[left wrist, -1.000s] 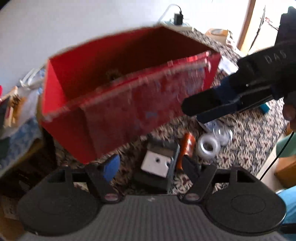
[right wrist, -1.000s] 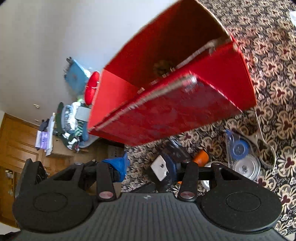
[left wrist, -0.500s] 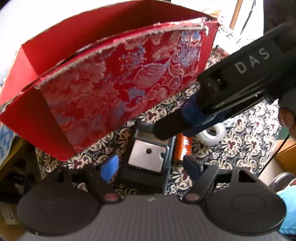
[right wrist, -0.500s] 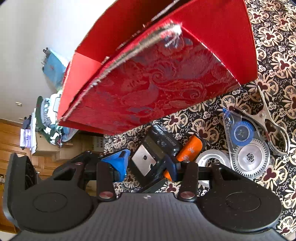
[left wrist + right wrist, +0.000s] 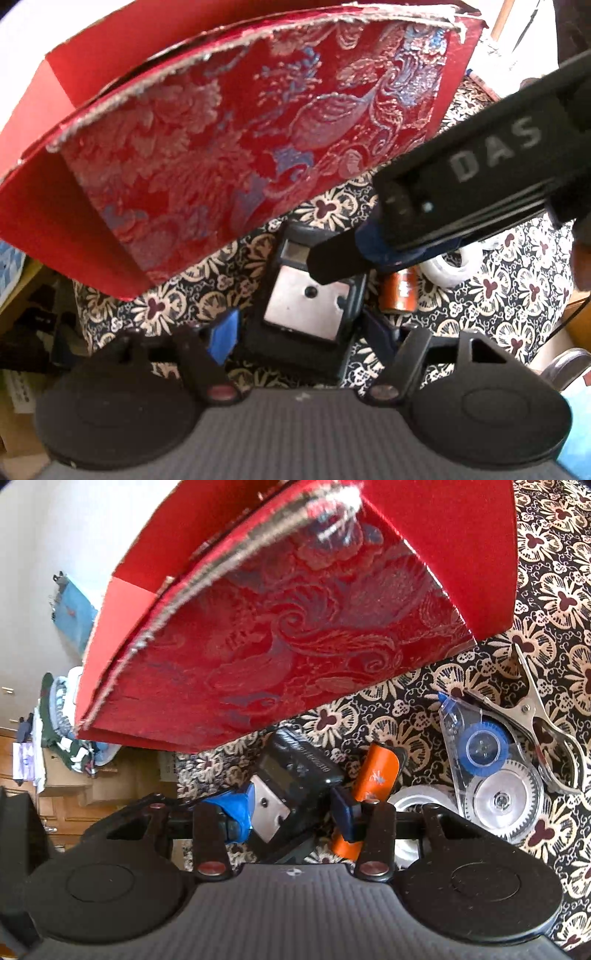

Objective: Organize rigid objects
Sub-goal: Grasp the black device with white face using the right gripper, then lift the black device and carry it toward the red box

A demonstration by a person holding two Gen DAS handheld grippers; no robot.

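Note:
A black device with a silver metal plate (image 5: 306, 310) lies on the patterned cloth in front of a red brocade box (image 5: 258, 129). My left gripper (image 5: 303, 332) straddles this device from above. Its jaws are closing, and a gap still shows on each side of the device. My right gripper (image 5: 332, 258) reaches in from the right, its fingertip over the device's far end. In the right wrist view the black device (image 5: 295, 775) sits between the blue pads of my right gripper (image 5: 291, 808). Those pads are close to its sides, and I cannot tell whether they touch.
An orange cylinder (image 5: 380, 771) lies right beside the device, with a white tape roll (image 5: 413, 797) just past it. Further right are a clear correction-tape dispenser (image 5: 487, 760) and a metal clamp (image 5: 543, 720). The red box (image 5: 295, 627) stands close behind. The table edge is at the left.
Both grippers have come down and tilted toward the black device, which now sits between their fingers. The right gripper's tip has moved in over the device. The red box looms larger.

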